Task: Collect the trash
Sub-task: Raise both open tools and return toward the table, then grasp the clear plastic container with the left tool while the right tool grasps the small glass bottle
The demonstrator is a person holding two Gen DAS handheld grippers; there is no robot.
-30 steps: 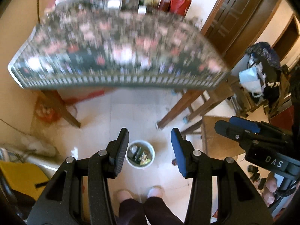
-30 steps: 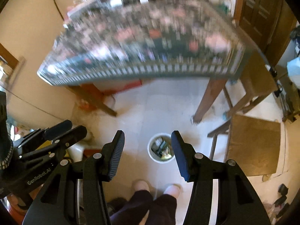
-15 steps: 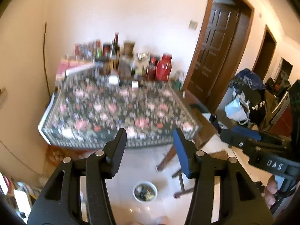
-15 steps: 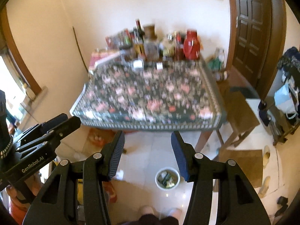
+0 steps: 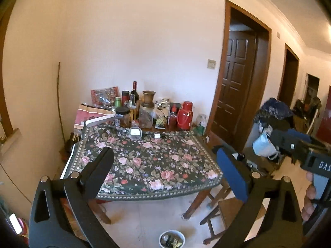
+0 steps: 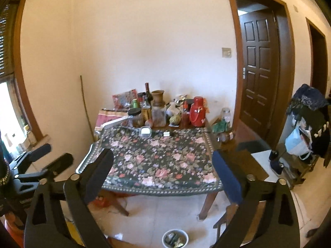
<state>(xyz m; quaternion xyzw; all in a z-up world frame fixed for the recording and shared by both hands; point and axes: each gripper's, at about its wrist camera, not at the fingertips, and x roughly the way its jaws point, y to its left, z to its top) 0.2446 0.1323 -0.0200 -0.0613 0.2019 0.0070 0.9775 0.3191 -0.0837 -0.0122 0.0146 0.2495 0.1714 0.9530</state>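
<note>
Both tools are held level, aimed across the room at the bench. The left tool (image 5: 163,169) fills the lower part of its own view with its fingers spread wide apart and nothing between them. The right tool (image 6: 162,168) stands the same way in its view — fingers wide, gap bare. In the left wrist view the right tool juts in at the right edge, a hand (image 5: 309,202) wrapped on its grip; in the right wrist view the left tool shows at the lower left.

The trash sits in a small white bucket (image 5: 171,238) on the pale tiled floor, at the bottom centre of both frames, part cut off by the frame edge. Inside lie crumpled wrappers, dark and greenish; no more can be made out. The bucket lies below and between the spread fingers of each tool, well apart from them, in front of the bench legs.

The bench (image 6: 157,161) wears a dark cloth with pink flowers. Along its far edge stand bottles, jars and a red flask (image 6: 197,111); a small white box (image 6: 145,132) lies just in front of them.
</note>
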